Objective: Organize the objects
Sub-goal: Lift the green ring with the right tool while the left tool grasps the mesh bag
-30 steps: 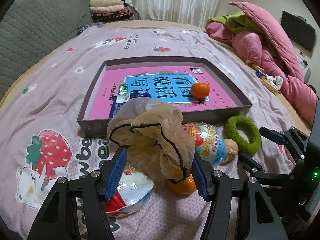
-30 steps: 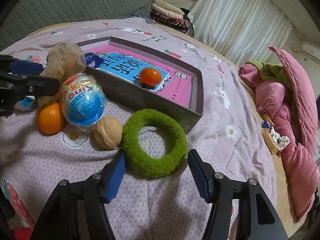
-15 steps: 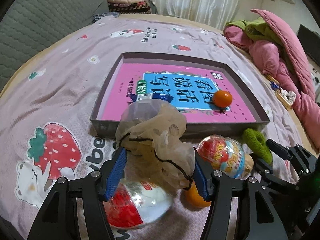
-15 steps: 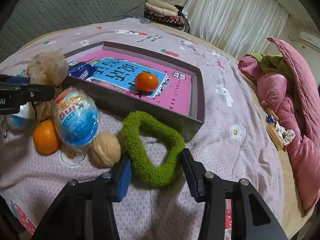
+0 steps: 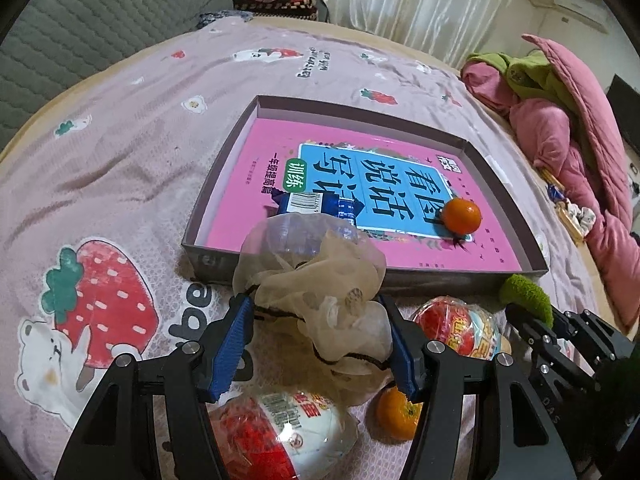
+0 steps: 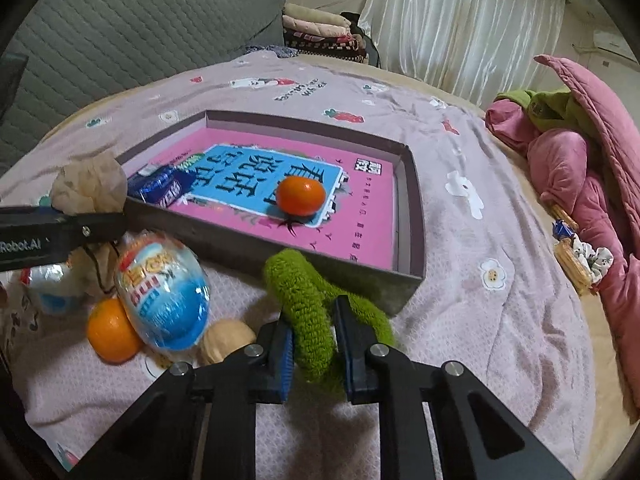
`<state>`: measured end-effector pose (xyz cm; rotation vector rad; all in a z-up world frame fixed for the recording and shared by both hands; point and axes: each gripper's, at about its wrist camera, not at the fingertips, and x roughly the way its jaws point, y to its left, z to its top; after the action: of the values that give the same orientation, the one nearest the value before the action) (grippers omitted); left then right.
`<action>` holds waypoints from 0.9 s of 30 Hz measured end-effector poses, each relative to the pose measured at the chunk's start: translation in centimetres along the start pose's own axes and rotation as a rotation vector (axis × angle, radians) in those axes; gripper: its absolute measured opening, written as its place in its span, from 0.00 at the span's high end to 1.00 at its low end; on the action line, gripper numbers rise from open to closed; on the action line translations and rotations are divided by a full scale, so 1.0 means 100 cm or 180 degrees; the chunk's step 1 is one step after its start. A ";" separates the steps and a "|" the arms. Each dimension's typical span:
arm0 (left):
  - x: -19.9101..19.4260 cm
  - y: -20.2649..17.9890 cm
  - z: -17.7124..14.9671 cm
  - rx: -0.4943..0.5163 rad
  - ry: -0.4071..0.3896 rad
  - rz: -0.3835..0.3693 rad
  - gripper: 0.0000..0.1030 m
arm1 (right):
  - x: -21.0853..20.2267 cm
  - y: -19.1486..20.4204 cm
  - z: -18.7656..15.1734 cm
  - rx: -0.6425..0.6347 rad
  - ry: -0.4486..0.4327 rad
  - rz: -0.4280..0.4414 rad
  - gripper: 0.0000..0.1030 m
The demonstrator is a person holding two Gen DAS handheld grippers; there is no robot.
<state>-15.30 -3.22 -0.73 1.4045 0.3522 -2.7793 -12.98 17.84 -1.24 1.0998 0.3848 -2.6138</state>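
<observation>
A grey tray [image 5: 224, 184] lined with a pink book holds an orange [image 5: 462, 216] and a blue packet [image 5: 316, 204]. My left gripper [image 5: 320, 344] is shut on a beige mesh pouch [image 5: 320, 292] and holds it just before the tray's near wall. My right gripper [image 6: 314, 344] is shut on a green fuzzy ring [image 6: 304, 304], squeezed flat and lifted off the bed beside the tray [image 6: 412, 208]. On the bed lie a second orange [image 6: 112, 332], a blue toy egg [image 6: 164, 296], a walnut [image 6: 224, 340] and a red-white toy egg [image 5: 280, 436].
The bed has a pink strawberry-print cover [image 5: 120, 152]. Pink and green bedding [image 6: 572, 160] is piled at the right. A grey headboard [image 6: 120, 28] and folded blankets [image 6: 320, 28] stand at the back, by white curtains.
My right gripper has closed on the green ring and raised it. My left gripper has lifted the mesh pouch off the bed, uncovering the red-white egg beneath.
</observation>
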 end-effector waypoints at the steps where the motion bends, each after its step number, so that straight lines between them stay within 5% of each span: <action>1: 0.001 0.001 0.000 -0.0014 0.0007 -0.0017 0.38 | -0.001 0.000 0.001 0.0011 -0.0013 0.0004 0.82; 7: 0.003 0.000 0.002 -0.0042 0.0019 -0.0076 0.38 | -0.003 -0.006 0.004 0.0105 -0.0050 0.0041 0.82; 20: -0.009 -0.008 0.003 0.0013 -0.0123 -0.0195 0.70 | -0.013 -0.010 0.010 0.0175 -0.0146 0.0080 0.82; 27: -0.019 -0.010 0.004 0.0030 -0.0226 -0.0285 0.74 | -0.017 -0.011 0.013 0.0213 -0.0204 0.0117 0.82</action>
<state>-14.58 -2.46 1.23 1.3198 0.4111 -2.8966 -13.09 18.66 1.03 1.0307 0.2627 -2.6393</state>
